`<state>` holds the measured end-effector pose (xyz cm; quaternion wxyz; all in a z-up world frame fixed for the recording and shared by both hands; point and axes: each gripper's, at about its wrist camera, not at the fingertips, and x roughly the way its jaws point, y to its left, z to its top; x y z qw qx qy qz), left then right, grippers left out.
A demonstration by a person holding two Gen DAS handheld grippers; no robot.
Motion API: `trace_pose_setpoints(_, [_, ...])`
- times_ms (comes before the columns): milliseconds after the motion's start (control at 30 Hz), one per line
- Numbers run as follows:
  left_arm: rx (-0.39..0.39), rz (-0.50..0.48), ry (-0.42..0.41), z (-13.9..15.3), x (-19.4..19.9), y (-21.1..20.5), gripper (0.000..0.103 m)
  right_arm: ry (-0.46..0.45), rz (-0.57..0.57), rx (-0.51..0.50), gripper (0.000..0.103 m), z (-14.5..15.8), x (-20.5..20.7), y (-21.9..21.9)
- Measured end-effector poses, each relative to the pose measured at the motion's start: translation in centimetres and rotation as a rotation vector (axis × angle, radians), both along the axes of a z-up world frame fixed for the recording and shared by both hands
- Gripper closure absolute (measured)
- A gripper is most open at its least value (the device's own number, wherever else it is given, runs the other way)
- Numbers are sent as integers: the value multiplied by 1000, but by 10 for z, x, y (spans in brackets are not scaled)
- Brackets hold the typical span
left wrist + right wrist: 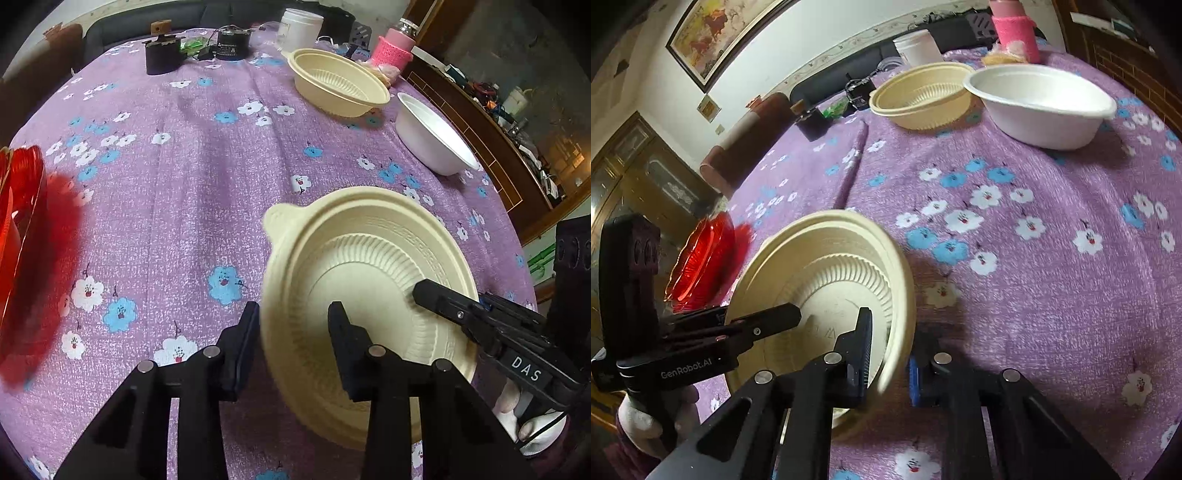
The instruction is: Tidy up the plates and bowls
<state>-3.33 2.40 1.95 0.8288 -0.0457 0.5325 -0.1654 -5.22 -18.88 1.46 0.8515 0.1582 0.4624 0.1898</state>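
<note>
The round table under a purple cloth printed with blue and white flowers (177, 155) fills both views, its near edge cut off by the gripper bodies. Nearest on it is the cream ribbed plastic bowl with a small tab handle (369, 258), tilted, its rim blurred; whether its base rests on the cloth cannot be told. The left gripper (293, 343) has its black fingers either side of the bowl's left wall, one outside and one inside; the wall looks clamped, though blur hides the contact. The right gripper (890, 354) stands nearly together on the opposite rim, one finger inside the bowl, the blue-padded one outside and partly hidden by the rim. Only a white-gloved hand (532, 424) of the person shows, at the frame edge.

At the table's left edge a red translucent fluted glass plate (701, 262) is half cut off and casts a red glow. Well apart at the far side sit a second cream ribbed bowl (336, 85) and, just beside it, a plain white bowl (432, 144). Behind them stand a white plastic jar (299, 27), a pink bottle in a knitted sleeve (393, 46) and two dark round objects (232, 42), too small to identify
</note>
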Motion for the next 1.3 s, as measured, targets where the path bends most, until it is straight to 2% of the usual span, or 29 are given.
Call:
trace_pose_setpoints(200, [-31, 47, -41, 20, -9, 24, 66, -51, 45, -9, 89, 24, 2, 29])
trace_pose_setpoints(333, [-67, 128, -97, 51, -17, 61, 66, -106, 104, 7, 88, 49, 7, 59])
trace_pose_setpoints(500, [-30, 274, -219, 98, -28, 126, 59, -186, 235, 39, 88, 90, 24, 129])
trace_pose_setpoints(567, [-7, 342, -237, 107, -26, 154, 56, -231, 288, 27, 88, 102, 31, 170])
trace_pose_setpoints(700, [31, 456, -234, 109, -16, 205, 52, -260, 378, -20, 88, 109, 43, 237])
trace_pose_setpoints(833, [39, 527, -179, 90, 4, 248, 52, -228, 421, -61, 87, 98, 61, 281])
trace_pose_setpoints(900, [45, 537, -158, 82, 11, 259, 52, -200, 421, -72, 88, 89, 69, 291])
trace_pose_setpoints(1033, [73, 545, -139, 67, 20, 265, 51, -201, 414, -110, 88, 77, 75, 303])
trace_pose_setpoints(1100, [74, 554, -149, 67, 20, 268, 47, -210, 413, -132, 87, 74, 77, 306])
trace_pose_setpoints(1167, [62, 561, -163, 70, 21, 270, 38, -224, 409, -159, 87, 71, 78, 308])
trace_pose_setpoints(1233, [54, 569, -175, 73, 20, 272, 33, -229, 399, -173, 86, 68, 78, 309])
trace_pose_setpoints(1300, [43, 571, -180, 75, 16, 274, 33, -220, 382, -165, 86, 64, 83, 308])
